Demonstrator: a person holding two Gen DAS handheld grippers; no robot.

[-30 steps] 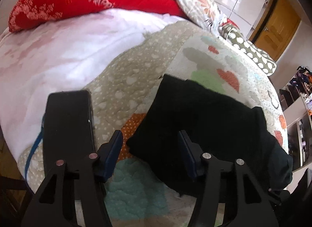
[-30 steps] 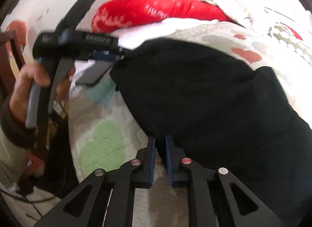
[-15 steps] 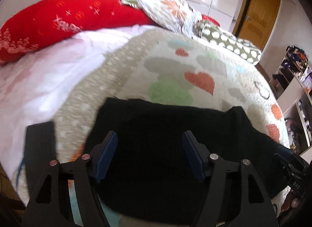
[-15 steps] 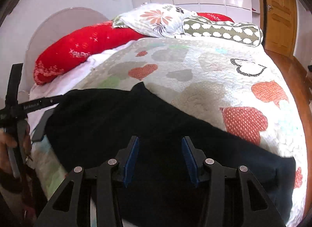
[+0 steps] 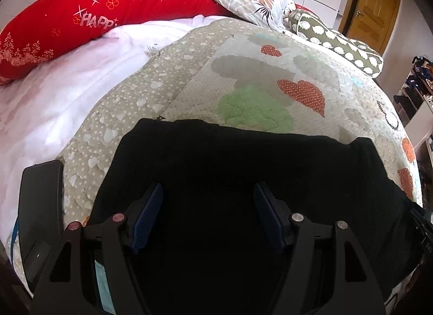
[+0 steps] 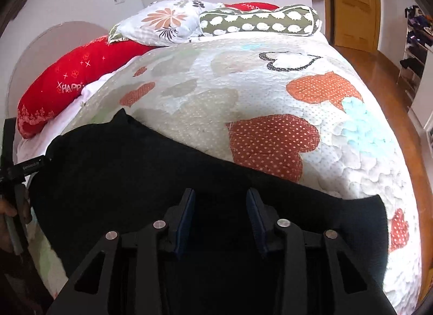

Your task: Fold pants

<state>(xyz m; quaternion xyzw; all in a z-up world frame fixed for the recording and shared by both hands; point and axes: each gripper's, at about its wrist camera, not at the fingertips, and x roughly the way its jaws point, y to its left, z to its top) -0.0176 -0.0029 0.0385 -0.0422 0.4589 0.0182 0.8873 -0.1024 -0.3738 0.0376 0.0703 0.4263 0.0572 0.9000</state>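
the black pants (image 5: 243,174) lie flat on the heart-patterned quilt (image 5: 270,71), along the bed's near edge, filling the 6 o'clock half of both views. they look doubled lengthwise into one long band, probably so the next fold can shorten it.

the left gripper (image 5: 208,212) hangs over the cloth with its fingers spread wide, nothing between them. the right gripper (image 6: 219,217) hangs likewise, spread and empty, above the band's other end, whose edge shows at 4 o'clock. i judge both are placed apart so each can take one end.

a dark flat phone-like slab (image 5: 40,206) lies at 8 o'clock beside the pants. red pillow (image 5: 94,17) sits at 11 o'clock.
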